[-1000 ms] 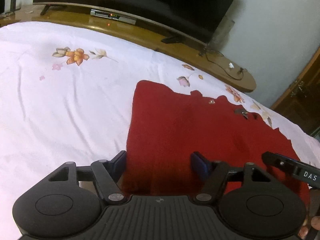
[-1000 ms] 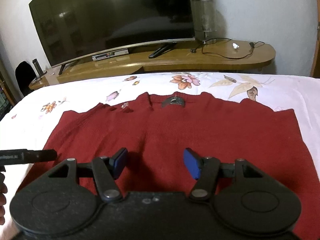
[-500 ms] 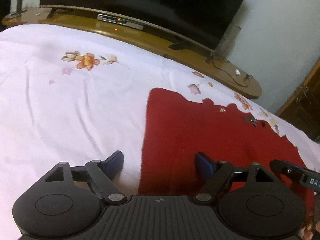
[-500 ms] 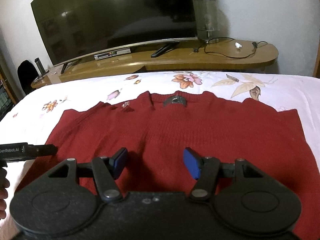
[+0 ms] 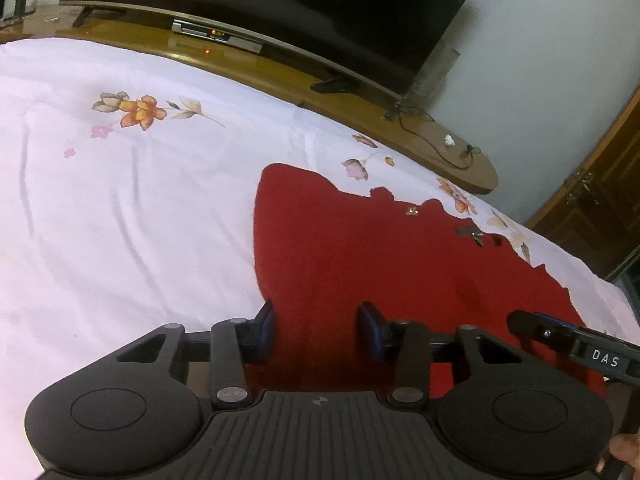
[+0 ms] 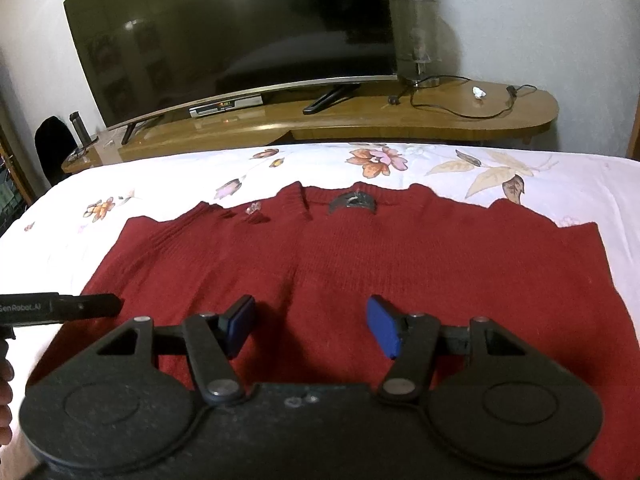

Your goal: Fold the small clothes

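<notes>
Red sweater point(image 6: 360, 264) lies flat, collar toward television; left fingers point(image 5: 264, 330) closing astride its edge.

- The left gripper point(image 5: 316, 330) hung over the left edge of a red knitted sweater point(image 5: 380, 256), its jaws closing with red fabric between the blue pads point(image 5: 370, 336)
- The sweater lay flat on a white floral bedsheet point(image 5: 120, 200)
- The right gripper's black finger point(image 5: 560, 332) reached in from the right
- A television point(image 5: 280, 4) stood on a wooden console point(image 5: 452, 152) behind
</notes>
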`<state>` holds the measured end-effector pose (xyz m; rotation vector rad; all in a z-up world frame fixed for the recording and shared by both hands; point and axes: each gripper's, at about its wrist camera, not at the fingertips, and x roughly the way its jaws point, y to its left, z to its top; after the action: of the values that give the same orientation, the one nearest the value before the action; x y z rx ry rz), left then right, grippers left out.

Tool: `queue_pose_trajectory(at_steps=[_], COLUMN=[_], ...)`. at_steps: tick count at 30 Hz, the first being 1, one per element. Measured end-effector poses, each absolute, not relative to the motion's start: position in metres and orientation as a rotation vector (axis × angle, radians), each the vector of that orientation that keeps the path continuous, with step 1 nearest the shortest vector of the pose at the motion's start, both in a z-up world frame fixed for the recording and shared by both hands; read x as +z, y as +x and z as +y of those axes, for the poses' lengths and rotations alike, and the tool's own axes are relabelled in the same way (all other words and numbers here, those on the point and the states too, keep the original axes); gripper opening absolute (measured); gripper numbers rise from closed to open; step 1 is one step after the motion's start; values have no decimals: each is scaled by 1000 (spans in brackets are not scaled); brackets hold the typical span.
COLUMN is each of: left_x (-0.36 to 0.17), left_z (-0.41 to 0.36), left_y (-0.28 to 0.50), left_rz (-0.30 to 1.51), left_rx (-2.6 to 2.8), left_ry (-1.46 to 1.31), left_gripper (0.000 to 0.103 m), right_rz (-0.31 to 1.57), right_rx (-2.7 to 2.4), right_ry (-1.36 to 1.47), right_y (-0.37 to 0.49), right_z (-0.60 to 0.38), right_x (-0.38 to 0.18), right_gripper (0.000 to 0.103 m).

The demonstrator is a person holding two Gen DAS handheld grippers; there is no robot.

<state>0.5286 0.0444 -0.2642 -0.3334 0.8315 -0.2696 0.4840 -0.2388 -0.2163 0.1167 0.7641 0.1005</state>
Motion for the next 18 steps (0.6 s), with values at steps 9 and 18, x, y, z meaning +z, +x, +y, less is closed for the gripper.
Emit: queue_pose_trajectory(at_steps=[9, 18], left_x=[-258, -262], left_z=[56, 81], left_y=[522, 447], left_rz=[865, 939], left_rx=[-227, -265], left_ry=[-341, -479], left_gripper=[58, 73], right_rz=[764, 775], right_rx=[105, 141], right_ry=[128, 147], right_y=[481, 456], right_z=[-240, -231], right_x=[-215, -214], right_gripper=[61, 61])
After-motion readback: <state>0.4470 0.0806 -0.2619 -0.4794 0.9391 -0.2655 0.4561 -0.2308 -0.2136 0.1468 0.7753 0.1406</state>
